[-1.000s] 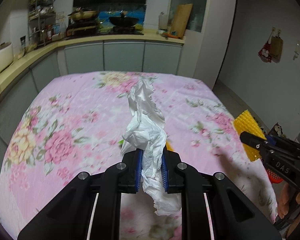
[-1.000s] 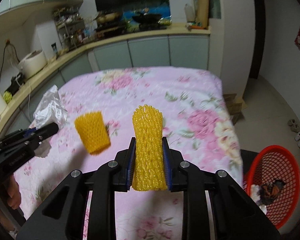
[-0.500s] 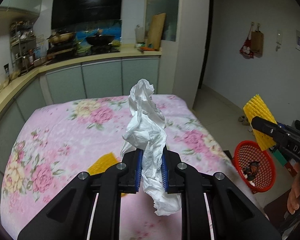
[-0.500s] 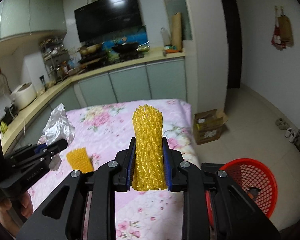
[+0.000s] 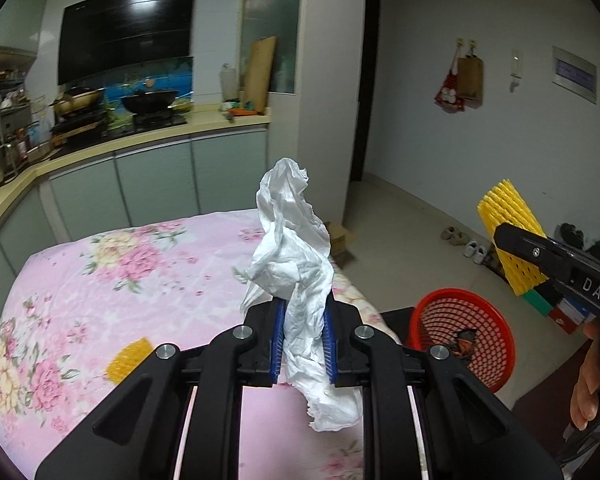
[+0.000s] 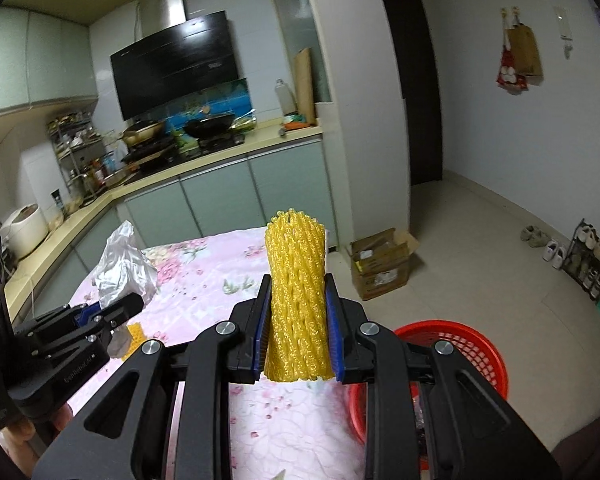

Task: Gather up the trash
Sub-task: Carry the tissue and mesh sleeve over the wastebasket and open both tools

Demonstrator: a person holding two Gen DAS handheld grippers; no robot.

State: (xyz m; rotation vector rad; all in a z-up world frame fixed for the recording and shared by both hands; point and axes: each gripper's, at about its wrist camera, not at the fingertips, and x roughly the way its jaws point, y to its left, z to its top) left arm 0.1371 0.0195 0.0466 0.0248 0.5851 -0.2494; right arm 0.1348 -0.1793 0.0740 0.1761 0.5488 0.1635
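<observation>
Left tool [image 5: 302, 344] is clamped tight on a crumpled white plastic bag [image 5: 294, 256], blue pads pinching its middle while the top billows up and a tail droops below the jaws, hiding part of the floral cloth [image 5: 100, 280] behind it. Over on the right, the right tool [image 6: 296, 340] is squeezed onto a yellow foam net sleeve [image 6: 296, 300], standing upright between the pads; its lower end is cut off by the tool's body. From the left wrist view that same sleeve pokes up at the far right, half covered by the black finger, and fingertips of the person's hand [image 5: 586, 400] show at the edge, the rest out of frame. Down on the floor sits the red basket [image 5: 488, 332], beside the cloth-covered surface; something dark lies in it, too small to make out, and in the right wrist view the tool's arms block most of its inside. A second yellow net piece [image 5: 128, 364] lies on the cloth, partly tucked behind the left tool's arm. Whether that cloth covers a bed or a counter, can't tell. A cardboard box [image 6: 384, 264] sits open on the tiles, contents unclear.
</observation>
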